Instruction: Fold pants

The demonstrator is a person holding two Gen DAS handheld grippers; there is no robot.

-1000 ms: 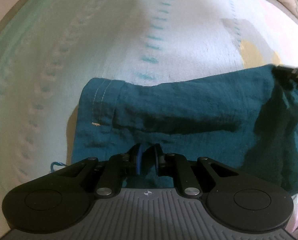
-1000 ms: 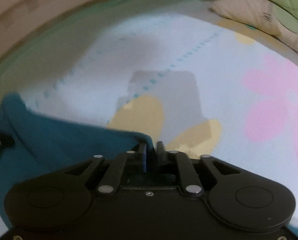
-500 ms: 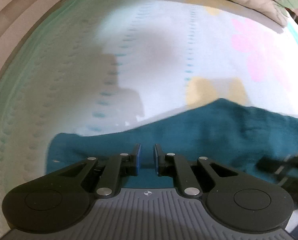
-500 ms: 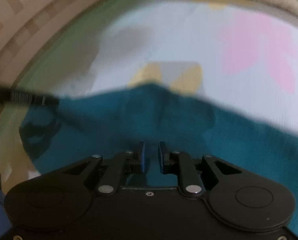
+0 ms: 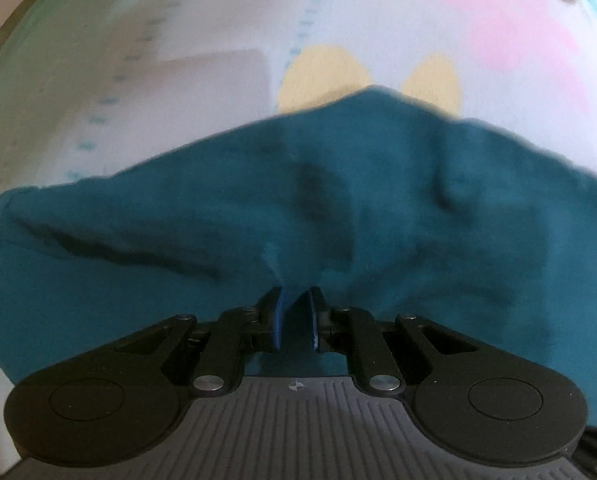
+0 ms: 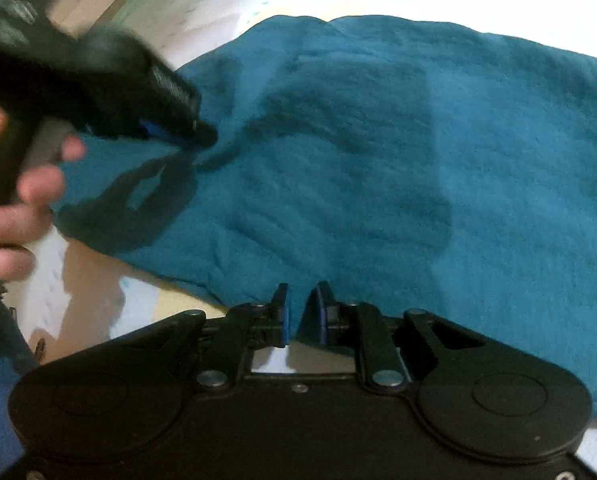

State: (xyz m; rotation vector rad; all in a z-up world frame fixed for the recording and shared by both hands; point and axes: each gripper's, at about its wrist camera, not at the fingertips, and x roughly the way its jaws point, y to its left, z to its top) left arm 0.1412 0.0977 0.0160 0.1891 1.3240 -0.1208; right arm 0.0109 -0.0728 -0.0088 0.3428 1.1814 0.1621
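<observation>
The teal pants [image 5: 338, 208] lie folded in a wide band on the bed sheet; they also fill the right wrist view [image 6: 378, 140]. My left gripper [image 5: 296, 296] sits low over the near part of the cloth, its blue pads a small gap apart with teal cloth showing between them. In the right wrist view the left gripper [image 6: 194, 136] rests with its tips on the pants, held by a hand. My right gripper [image 6: 301, 294] is at the near edge of the pants, pads slightly apart, nothing held.
The white sheet [image 5: 218, 20] has yellow [image 5: 322, 76] and pink [image 5: 518, 32] flower prints and teal stitch lines. A wooden floor strip [image 6: 82, 8] shows at the far left. The bed edge lies below the right gripper [image 6: 98, 300].
A second ago both grippers were shut on the pants' edge. Both have since opened and let go, and the cloth now lies folded on the sheet. Both grippers moved back over it.
</observation>
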